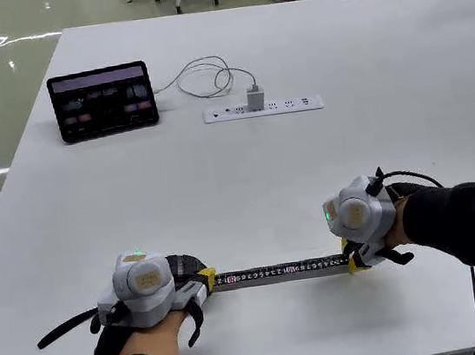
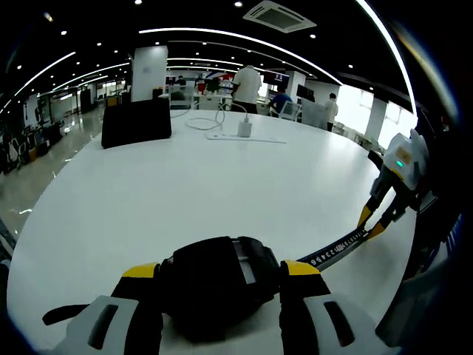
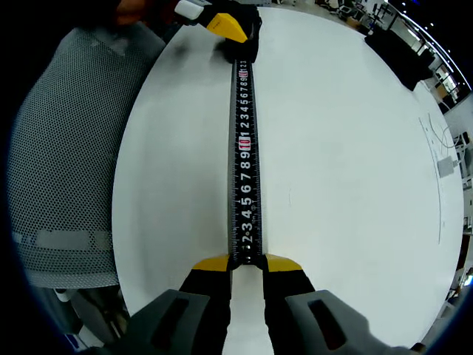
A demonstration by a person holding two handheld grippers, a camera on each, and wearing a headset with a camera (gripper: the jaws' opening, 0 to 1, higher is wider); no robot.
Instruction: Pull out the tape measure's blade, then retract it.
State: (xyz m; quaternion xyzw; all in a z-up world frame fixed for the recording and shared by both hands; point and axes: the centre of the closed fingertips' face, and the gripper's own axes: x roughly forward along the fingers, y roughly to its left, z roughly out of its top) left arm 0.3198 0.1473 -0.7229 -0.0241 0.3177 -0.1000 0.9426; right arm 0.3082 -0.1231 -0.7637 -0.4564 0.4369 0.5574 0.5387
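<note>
Along the front edge of the table [image 1: 307, 177], the left gripper [image 2: 220, 270] pinches the tape measure case [image 2: 214, 296] in its jaws, the right gripper [image 3: 247, 262] the tip of the extended blade [image 3: 245, 148].

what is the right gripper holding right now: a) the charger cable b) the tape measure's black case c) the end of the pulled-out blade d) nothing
C: in the right gripper view, the right gripper has its jaws closed on the end of the blade, by the lowest numbers, while the left gripper clamps the black case.
</note>
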